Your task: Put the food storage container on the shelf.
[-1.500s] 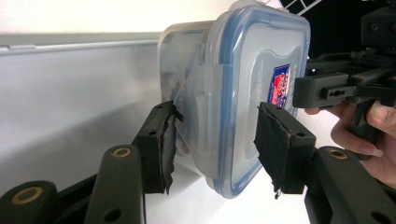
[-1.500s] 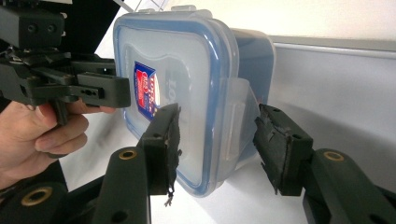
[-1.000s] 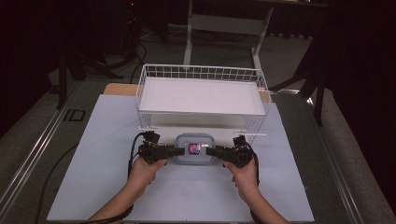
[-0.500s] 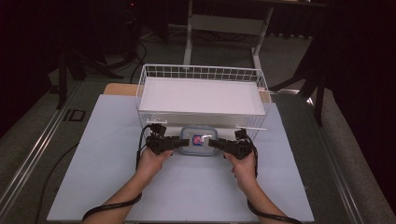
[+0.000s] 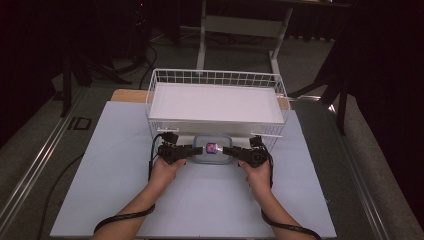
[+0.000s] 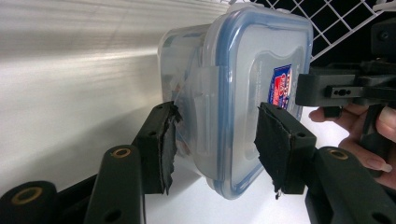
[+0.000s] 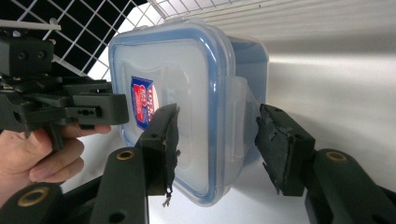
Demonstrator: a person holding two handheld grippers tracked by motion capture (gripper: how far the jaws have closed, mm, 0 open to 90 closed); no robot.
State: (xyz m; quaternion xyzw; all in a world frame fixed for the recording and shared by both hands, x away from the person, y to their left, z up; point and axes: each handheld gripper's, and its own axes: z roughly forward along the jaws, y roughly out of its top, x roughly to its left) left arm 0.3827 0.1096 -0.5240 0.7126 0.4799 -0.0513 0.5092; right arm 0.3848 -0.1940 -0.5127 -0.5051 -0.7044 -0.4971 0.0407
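You see a bright white table (image 5: 125, 200) under a light from above, with dark room edges. Up close, the box (image 6: 243, 93) looks sharp, with streaky glare behind it.

The container (image 6: 243, 107)'s label (image 6: 280, 91) is partly hidden, its print too blurred to read.

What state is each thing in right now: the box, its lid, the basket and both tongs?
Plastic box: flat on the table, just in front of the basket.
Lid: on; side latch folded down.
Wire basket: upright, white-lined, nothing inside.
Left tongs: pads clamped on the box's latched edge.
Right tongs: astride the opposite latch; contact unclear.
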